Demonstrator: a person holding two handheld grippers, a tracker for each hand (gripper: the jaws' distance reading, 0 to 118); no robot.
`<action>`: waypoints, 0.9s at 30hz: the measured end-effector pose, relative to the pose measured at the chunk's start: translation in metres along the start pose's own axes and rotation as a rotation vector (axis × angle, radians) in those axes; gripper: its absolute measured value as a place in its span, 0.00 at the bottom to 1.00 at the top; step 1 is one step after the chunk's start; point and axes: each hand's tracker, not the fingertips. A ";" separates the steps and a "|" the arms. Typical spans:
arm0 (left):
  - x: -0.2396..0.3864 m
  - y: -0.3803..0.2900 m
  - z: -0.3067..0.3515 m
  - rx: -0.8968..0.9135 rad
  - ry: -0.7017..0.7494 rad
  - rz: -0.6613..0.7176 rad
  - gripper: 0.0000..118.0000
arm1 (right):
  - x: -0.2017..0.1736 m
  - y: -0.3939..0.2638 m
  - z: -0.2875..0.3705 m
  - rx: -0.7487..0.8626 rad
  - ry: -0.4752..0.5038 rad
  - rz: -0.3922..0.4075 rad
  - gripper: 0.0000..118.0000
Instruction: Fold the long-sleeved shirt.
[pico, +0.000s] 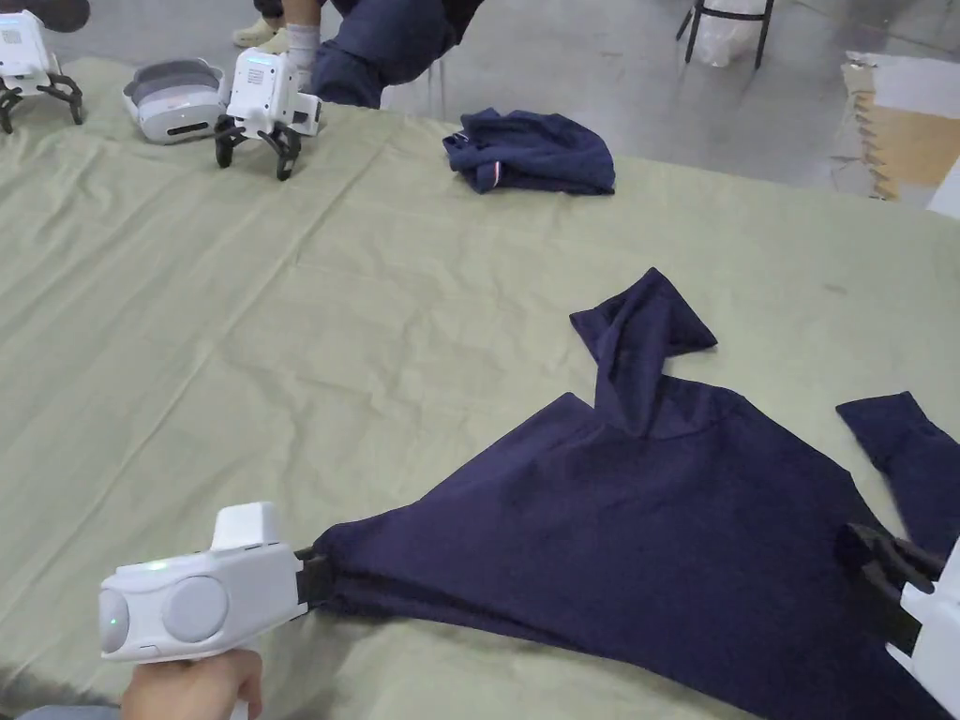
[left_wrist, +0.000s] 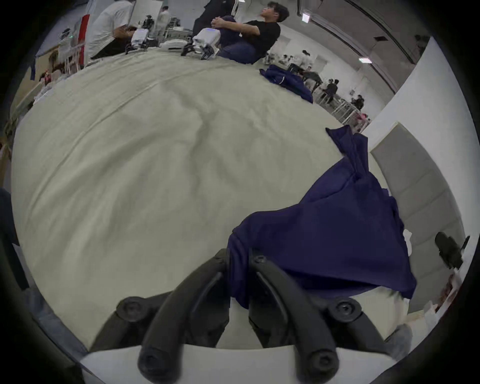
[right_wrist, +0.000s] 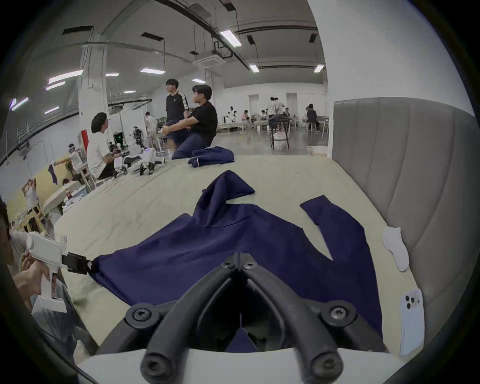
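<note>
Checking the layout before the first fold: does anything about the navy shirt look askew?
Yes. One sleeve is twisted and doubled over itself by the collar, while the other sleeve lies flat on the sheet.

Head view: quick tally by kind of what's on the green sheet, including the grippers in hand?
Navy garments: 2, the long-sleeved shirt and a bundled garment
Hand-held grippers: 4, left hand-held gripper, right hand-held gripper, parked grippers
Headset: 1
Total: 7
</note>
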 end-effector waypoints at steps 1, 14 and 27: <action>0.001 0.000 0.000 -0.002 -0.005 0.002 0.14 | 0.002 0.004 -0.009 -0.012 0.005 0.003 0.05; 0.009 0.011 -0.018 -0.046 0.030 -0.028 0.14 | 0.041 0.094 -0.280 -0.328 -0.023 0.071 0.97; -0.005 0.016 -0.011 -0.022 -0.026 0.036 0.14 | 0.037 0.115 -0.276 -0.301 0.139 0.040 0.01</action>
